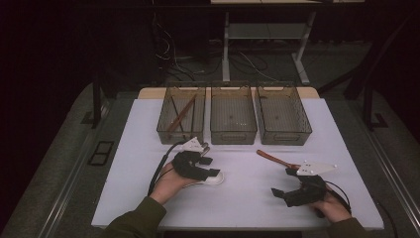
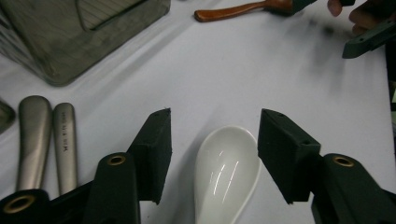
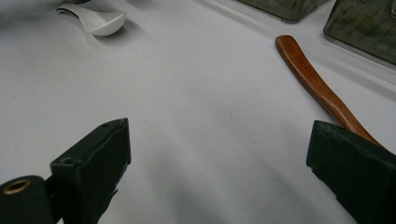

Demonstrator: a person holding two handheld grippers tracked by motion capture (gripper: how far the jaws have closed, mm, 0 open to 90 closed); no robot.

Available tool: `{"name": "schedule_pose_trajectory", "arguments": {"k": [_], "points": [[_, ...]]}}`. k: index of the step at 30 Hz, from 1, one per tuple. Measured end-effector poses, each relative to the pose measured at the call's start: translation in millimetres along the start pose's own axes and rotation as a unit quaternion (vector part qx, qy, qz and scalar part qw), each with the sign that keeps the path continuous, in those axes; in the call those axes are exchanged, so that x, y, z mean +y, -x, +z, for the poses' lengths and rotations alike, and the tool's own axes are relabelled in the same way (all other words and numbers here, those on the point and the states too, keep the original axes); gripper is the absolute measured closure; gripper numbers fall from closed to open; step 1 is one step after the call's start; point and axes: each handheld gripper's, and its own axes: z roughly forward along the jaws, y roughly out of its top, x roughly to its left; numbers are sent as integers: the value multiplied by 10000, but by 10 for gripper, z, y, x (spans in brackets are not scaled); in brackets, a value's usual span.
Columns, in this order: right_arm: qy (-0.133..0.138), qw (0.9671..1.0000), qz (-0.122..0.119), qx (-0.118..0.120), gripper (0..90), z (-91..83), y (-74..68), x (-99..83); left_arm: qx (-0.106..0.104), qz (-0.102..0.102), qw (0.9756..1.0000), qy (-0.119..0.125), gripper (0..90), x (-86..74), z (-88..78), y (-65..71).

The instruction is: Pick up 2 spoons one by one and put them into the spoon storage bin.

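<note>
Tabletop (image 1: 124,188) in white carries three mesh bins (image 1: 233,115) along its far edge, the left bin holding sticks. Nearer the person, the left tool (image 2: 212,135) hangs spread over a white spoon (image 2: 226,170), pads clear of its bowl. The right tool (image 3: 219,154) stands wide apart beside a wooden spoon (image 3: 317,84). Two metal handles (image 2: 46,140) lie at left.

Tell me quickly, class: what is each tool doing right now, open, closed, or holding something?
Left tool: open, jaws astride the glossy white ceramic spoon, not gripping it.
Right tool: open, holding nothing; the brown wooden spoon handle lies beside one jaw.
</note>
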Motion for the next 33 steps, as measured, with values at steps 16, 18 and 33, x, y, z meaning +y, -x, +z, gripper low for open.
{"name": "schedule_pose_trajectory", "arguments": {"k": [16,18,33], "points": [[19,10000,-20,20,62,-6,-5,1,208,308,9976,-586,403,-59,160,67],[21,10000,-21,20,62,-7,-5,0,188,334,9974,-607,403,-60,167,68],[28,10000,-34,19,62,-10,-2,2,106,650,9938,-895,435,-78,229,159]]}}
